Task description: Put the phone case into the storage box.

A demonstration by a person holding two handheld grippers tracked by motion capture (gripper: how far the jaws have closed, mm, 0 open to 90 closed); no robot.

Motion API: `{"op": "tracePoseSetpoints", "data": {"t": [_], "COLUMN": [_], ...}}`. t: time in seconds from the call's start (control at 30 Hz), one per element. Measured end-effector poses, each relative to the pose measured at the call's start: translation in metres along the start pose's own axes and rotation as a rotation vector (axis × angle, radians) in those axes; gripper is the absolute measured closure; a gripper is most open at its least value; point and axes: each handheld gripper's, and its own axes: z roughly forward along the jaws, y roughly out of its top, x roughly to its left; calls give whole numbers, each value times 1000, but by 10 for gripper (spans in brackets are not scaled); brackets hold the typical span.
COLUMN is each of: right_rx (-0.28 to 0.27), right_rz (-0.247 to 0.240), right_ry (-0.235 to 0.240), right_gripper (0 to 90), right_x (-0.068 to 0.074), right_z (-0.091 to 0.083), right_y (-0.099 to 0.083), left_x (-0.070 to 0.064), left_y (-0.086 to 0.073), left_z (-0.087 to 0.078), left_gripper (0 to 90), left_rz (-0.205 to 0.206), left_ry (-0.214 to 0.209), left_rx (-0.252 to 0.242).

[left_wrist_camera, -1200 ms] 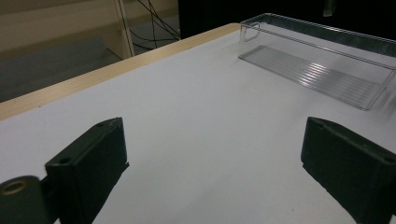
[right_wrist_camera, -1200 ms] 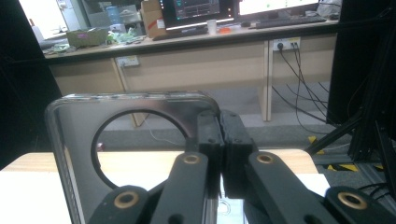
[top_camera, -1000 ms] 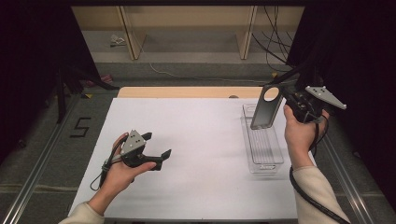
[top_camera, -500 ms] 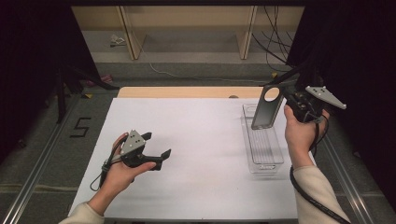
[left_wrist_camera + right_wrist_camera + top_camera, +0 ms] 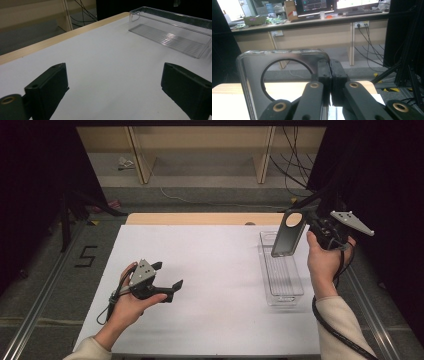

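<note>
We are pinching a dark phone case (image 5: 288,234) in our right gripper (image 5: 306,226) above the clear bin (image 5: 282,270); our left gripper (image 5: 167,281) is resting wide apart on the white table (image 5: 220,270).

Dark translucent phone case (image 5: 288,234) with round cutout, upright, pinched above the clear plastic bin (image 5: 285,290).

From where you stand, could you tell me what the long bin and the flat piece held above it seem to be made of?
The long bin looks like clear, glossy hard plastic: the table shows through its walls, and its ribbed floor catches highlights. The flat piece in the right gripper seems to be dark, smoky, see-through plastic with a round cut-out, probably a lid.
</note>
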Motion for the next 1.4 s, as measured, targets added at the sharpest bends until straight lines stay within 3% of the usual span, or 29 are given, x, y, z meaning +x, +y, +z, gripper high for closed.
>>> {"op": "tracePoseSetpoints", "data": {"t": [1.4], "right_rx": [2], "right_rz": [-13], "right_ry": [0], "right_gripper": [884], "right_x": [-2], "right_z": [14], "right_y": [2], "left_x": [0], "left_y": [0], "left_z": [0], "left_gripper": [66], "left_rz": [5], "left_ry": [0], "left_rx": [2]}}
